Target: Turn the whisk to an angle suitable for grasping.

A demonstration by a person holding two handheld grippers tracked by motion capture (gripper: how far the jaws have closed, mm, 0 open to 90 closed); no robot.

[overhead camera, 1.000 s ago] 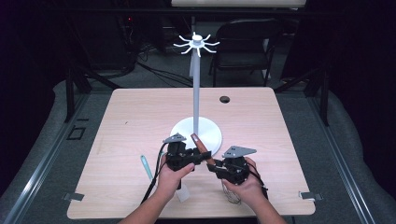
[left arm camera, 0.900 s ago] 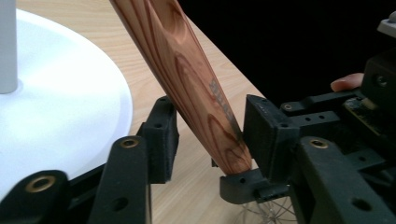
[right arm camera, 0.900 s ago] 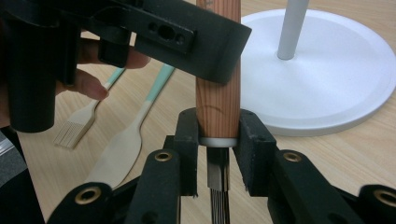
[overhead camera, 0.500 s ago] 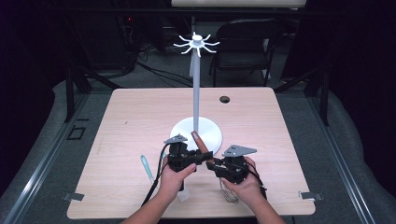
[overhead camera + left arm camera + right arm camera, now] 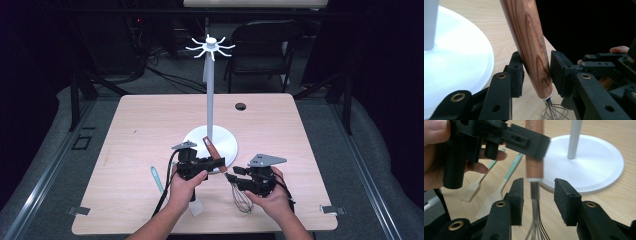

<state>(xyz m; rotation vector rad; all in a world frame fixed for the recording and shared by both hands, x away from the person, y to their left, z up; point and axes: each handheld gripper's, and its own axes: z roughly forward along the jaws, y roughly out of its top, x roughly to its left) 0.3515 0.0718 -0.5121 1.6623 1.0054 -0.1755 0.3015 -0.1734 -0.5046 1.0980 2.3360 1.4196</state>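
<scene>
While both hands hover low over the near half of the table (image 5: 150, 120) in the high view, the left gripper (image 5: 216, 163) has a whisk (image 5: 212, 149) by its wooden handle, which slants up toward the white stand (image 5: 210, 90) and its round base (image 5: 227, 145). The whisk's wire loops (image 5: 242, 197) hang down near the tabletop just beside the right gripper (image 5: 231, 176), which sits a touch nearer the person. A teal-handled utensil (image 5: 157, 179) lies on the table to the left of the left hand (image 5: 183, 186); the right hand (image 5: 267, 197) is wrapped round its own tool.

Over to the left gripper view: the wooden handle (image 5: 531, 47) stands between the two black pads, tilted, with the left pad (image 5: 517, 73) against it and the right pad (image 5: 560, 72) right at its other side (whether that one truly presses is hard to tell). These jaws have just been closing on the handle. The wire loops (image 5: 552, 113) poke out below, and the white base (image 5: 461, 62) sits off to the left.

Now the right gripper view: its jaws have just been opening and stand spread, pads clear on both sides of the whisk's wire stem (image 5: 535, 202). Above, the left gripper (image 5: 524, 140) holds the handle (image 5: 535, 157). A brush (image 5: 477, 186) and a teal-handled spatula (image 5: 504, 182) lie on the wood behind, the stand's base (image 5: 594, 167) off to the right.
</scene>
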